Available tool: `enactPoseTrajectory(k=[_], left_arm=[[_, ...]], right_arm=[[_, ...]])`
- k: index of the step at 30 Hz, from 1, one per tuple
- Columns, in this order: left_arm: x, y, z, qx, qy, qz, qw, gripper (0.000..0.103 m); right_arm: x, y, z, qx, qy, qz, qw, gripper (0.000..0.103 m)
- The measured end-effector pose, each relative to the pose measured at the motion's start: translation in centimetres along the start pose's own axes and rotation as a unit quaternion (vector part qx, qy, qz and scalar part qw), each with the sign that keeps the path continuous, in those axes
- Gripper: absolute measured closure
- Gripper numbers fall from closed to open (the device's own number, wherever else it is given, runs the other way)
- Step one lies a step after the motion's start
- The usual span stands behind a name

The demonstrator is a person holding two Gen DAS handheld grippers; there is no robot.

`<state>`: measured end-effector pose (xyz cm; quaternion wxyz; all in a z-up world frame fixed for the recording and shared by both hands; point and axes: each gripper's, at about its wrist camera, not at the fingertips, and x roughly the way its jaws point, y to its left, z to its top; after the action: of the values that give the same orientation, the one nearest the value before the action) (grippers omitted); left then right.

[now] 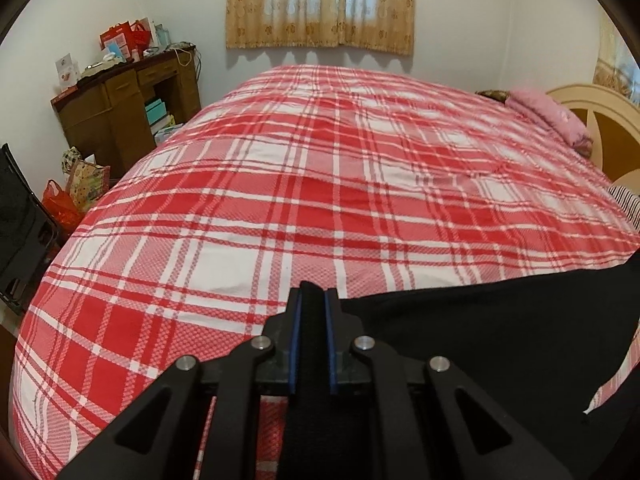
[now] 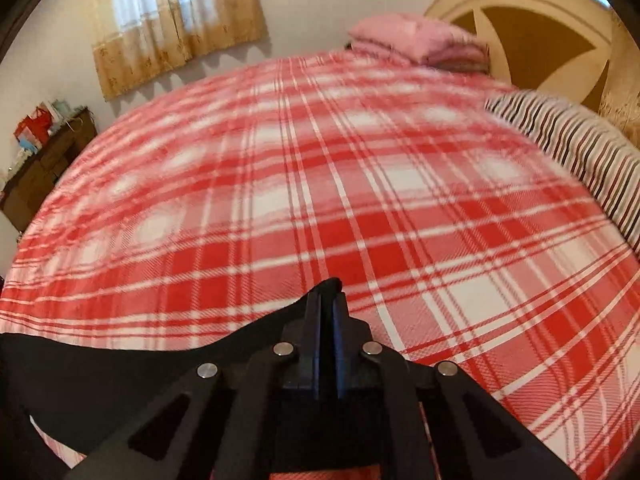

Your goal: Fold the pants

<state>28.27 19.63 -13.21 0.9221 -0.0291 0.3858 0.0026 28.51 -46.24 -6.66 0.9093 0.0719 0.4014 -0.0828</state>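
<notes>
The pants are black cloth. In the left wrist view my left gripper [image 1: 313, 294] is shut on a band of the black pants [image 1: 492, 332], which stretch away to the right above the bed. In the right wrist view my right gripper [image 2: 329, 292] is shut on another edge of the pants [image 2: 120, 372], which stretch away to the left. The cloth hangs taut between the two grippers, over the near part of the red-and-white plaid bedspread [image 1: 320, 168]. The rest of the pants is out of view below.
A folded pink blanket [image 2: 416, 40] and a striped pillow [image 2: 580, 160] lie by the cream headboard [image 2: 532, 12]. A brown cluttered desk [image 1: 120, 100], bags [image 1: 76, 192] and a black chair [image 1: 20, 232] stand left of the bed. A curtained window [image 1: 320, 0] is behind.
</notes>
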Motion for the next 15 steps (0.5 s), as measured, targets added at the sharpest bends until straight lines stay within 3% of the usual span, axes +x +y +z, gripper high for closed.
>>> enactPoseTrajectory(k=[7,15], left_arm=[[-1.5,1.3,0.0,-0.024,-0.029,-0.032,0.9988,0.092],[-3.7,2.0,0.1,-0.038,-0.064,-0.064,0.9951,0.092]], right_arm=[[-5.5,-1.3,-1.1,0.006,-0.064,0.001,0.998,0.098],[-10.4,-3.4,-4.8,0.023,-0.111,0.013,0.994,0.098]])
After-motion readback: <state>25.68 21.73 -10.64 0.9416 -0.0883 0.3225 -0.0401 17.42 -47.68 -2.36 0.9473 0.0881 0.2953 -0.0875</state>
